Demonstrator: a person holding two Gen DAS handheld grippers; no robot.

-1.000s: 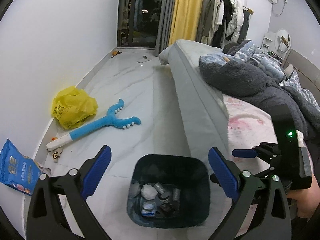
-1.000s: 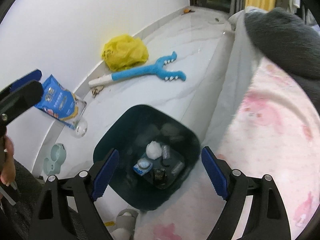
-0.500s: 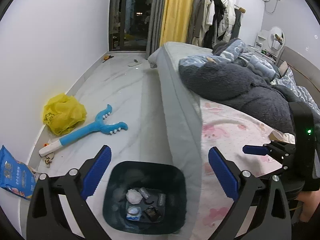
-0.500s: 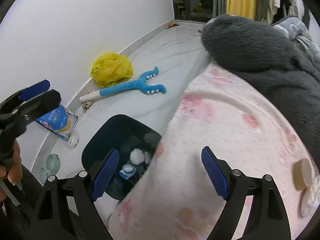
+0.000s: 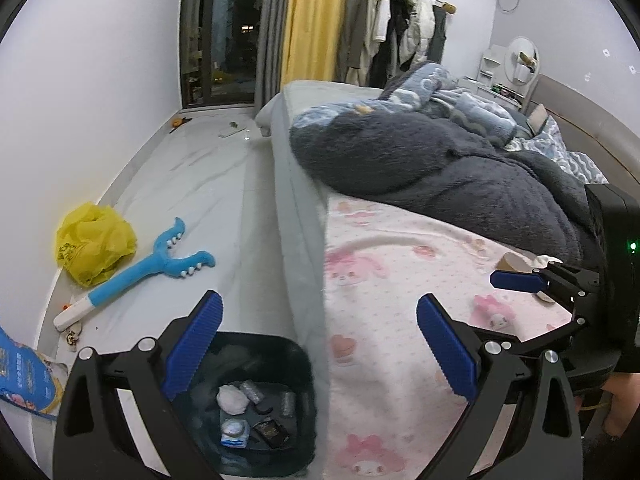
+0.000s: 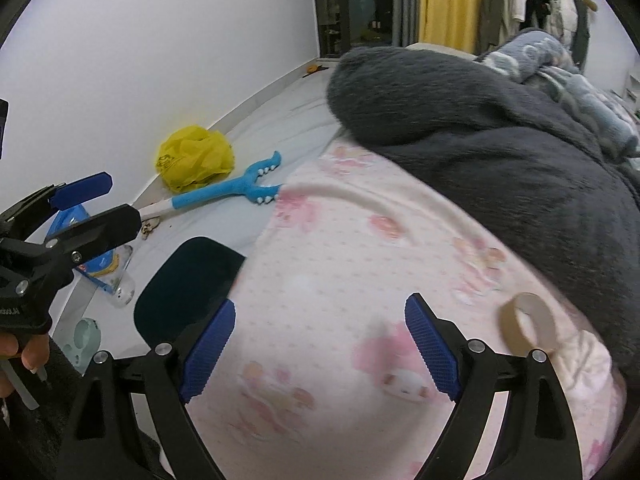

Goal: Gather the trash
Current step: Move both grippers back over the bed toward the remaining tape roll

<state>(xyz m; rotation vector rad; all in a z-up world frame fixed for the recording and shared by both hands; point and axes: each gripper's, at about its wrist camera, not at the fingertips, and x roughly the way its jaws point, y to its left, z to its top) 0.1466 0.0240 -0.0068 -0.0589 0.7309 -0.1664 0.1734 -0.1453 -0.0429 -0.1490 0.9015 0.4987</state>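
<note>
My left gripper [image 5: 318, 344] has its blue-padded fingers [image 5: 192, 344] spread wide, holding nothing, and it hangs over the edge of the bed [image 5: 296, 208]. Just below it on the floor stands the dark bin [image 5: 296, 364], hard against the bed's side, with crumpled white paper [image 5: 231, 398], a small carton and a dark wrapper lying in the bottom. My right gripper [image 6: 320, 344] is over the pink blanket [image 6: 340, 248], fingers [image 6: 430, 350] likewise apart and empty. Just right of its right finger lies a cardboard tape ring [image 6: 528, 326] on the blanket, with a crumpled tissue [image 6: 586, 364] beside it — both close under the edge of the grey fleece [image 6: 500, 128].

Farther out on the floor, a blue snack bag [image 5: 20, 376] leans by the wall, then a blue toy [image 5: 152, 268] shaped like a forked stick, and a yellow plastic bag [image 5: 94, 242] next to it. Beyond these — a dark glass door and a yellow curtain [image 5: 312, 20].
</note>
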